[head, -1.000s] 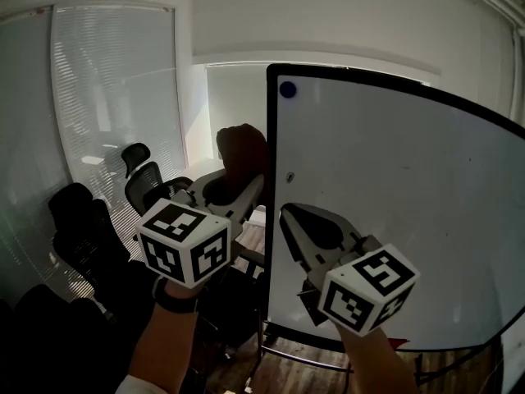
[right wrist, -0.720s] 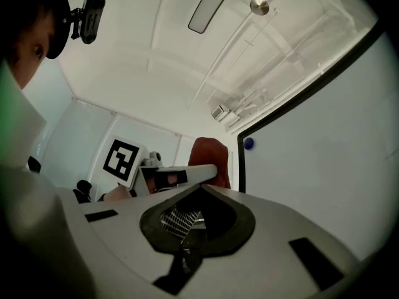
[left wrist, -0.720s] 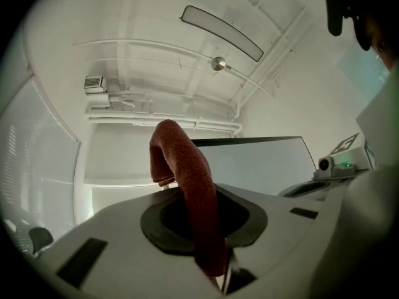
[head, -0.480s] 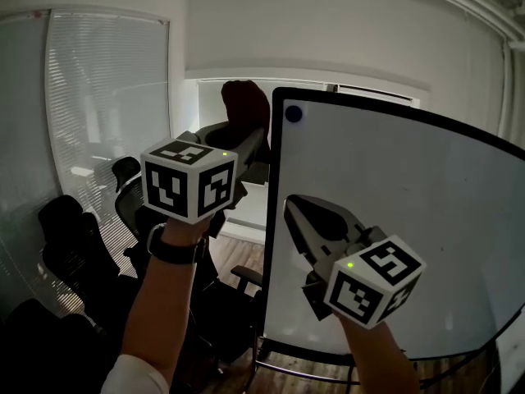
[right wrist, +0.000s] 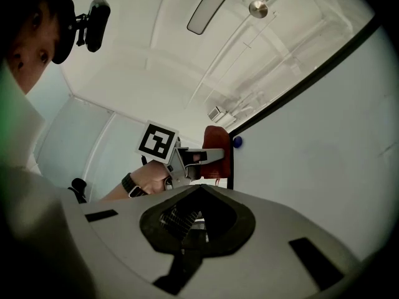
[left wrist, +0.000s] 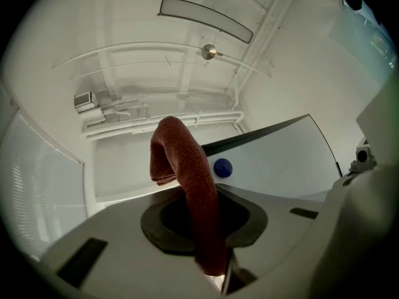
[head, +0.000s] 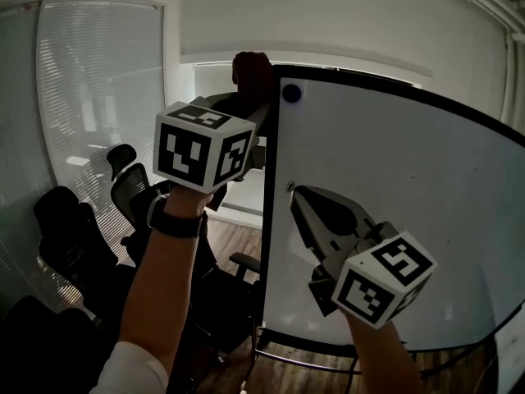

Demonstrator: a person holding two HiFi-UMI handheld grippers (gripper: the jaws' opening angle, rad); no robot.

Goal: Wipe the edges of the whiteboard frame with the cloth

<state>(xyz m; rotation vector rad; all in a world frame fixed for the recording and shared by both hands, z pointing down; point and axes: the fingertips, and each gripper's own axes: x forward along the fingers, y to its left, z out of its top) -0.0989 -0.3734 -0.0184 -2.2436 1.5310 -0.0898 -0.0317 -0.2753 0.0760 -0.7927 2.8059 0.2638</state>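
Clamped in the closed jaws of the left gripper (left wrist: 219, 263), with a folded end poking up past them: red cloth (head: 253, 72), raised to the top left corner of the whiteboard frame (head: 270, 212), near a blue magnet (head: 290, 93). Held lower, before the board's white face, jaws together on nothing: right gripper (head: 297, 195). Beyond the frame's left edge, dark office chairs (head: 123, 189).

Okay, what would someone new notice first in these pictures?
A dark red cloth, clamped in the left claw, sits high at the top left corner of the whiteboard, beside a blue magnet. The right claw, holding nothing, points at the board's white face lower down. Black office chairs stand at the left.
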